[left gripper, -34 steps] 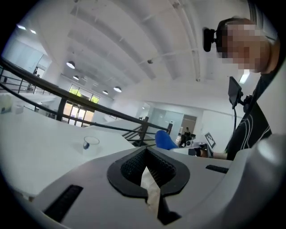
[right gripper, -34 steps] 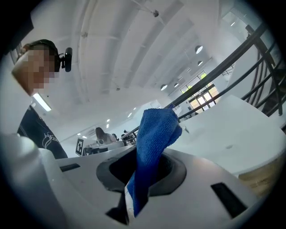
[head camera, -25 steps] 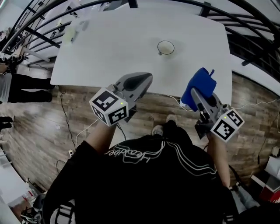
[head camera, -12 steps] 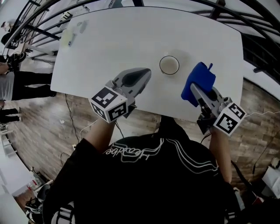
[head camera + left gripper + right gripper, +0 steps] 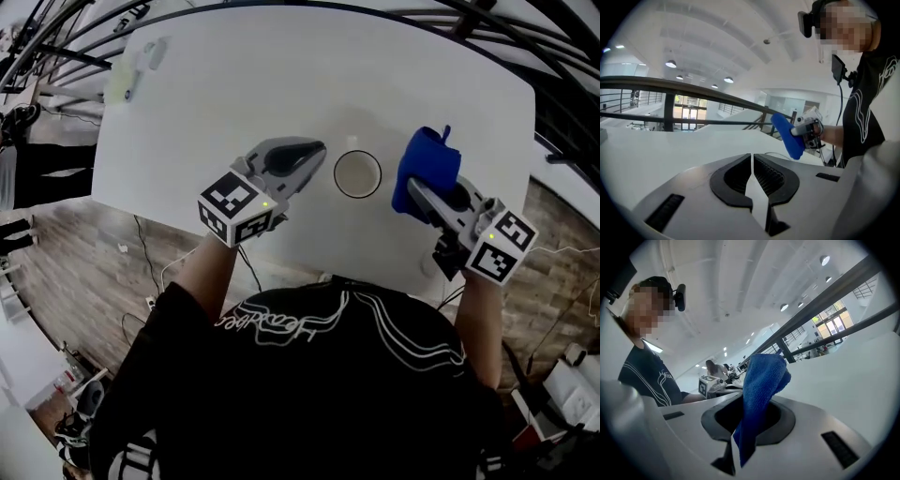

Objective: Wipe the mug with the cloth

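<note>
Fingers (image 5: 782,426) of the right gripper (image 5: 419,194) are clenched on the blue cloth (image 5: 429,167); the left gripper (image 5: 316,150) is pressed closed on nothing. The mug (image 5: 357,174) stands upright on the table (image 5: 281,75). In the last second both grippers closed in and now flank the mug, the cloth just right of it, not touching. Judgement: approach done, wiping not begun
</note>
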